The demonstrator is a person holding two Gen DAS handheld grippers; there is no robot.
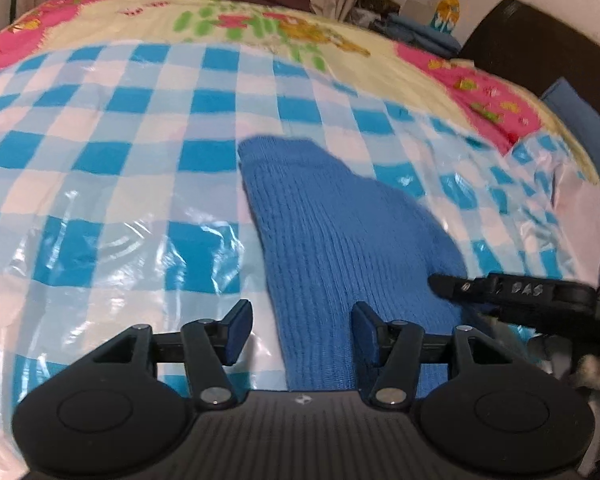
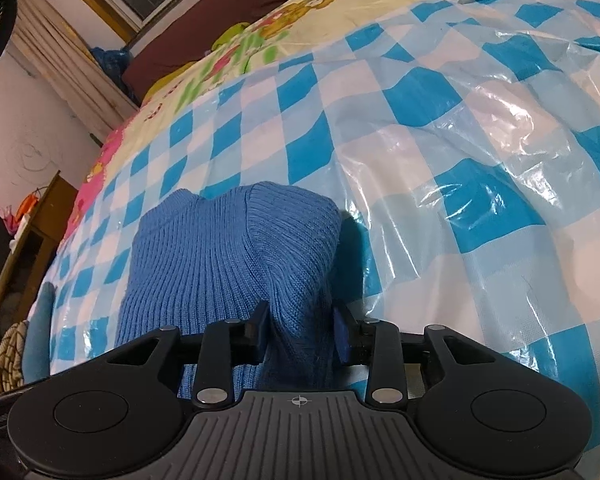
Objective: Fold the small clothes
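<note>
two claws over one blue knit garment [image 1: 332, 240] on the bed's checkered plastic sheet [image 1: 100, 184]: left claw [image 1: 302, 334] open above it, right claw [image 2: 302, 334] loosely around a raised fold, grip unclear. bare sheet beyond, to far edge.

A blue knit garment [image 1: 332, 232] is lying on the checked plastic sheet [image 1: 100, 184], stretching ahead of the left gripper [image 1: 302, 334], whose jaws are standing apart over its near end. The right gripper [image 1: 440, 284] is reaching in from the right, touching the knit.
</note>
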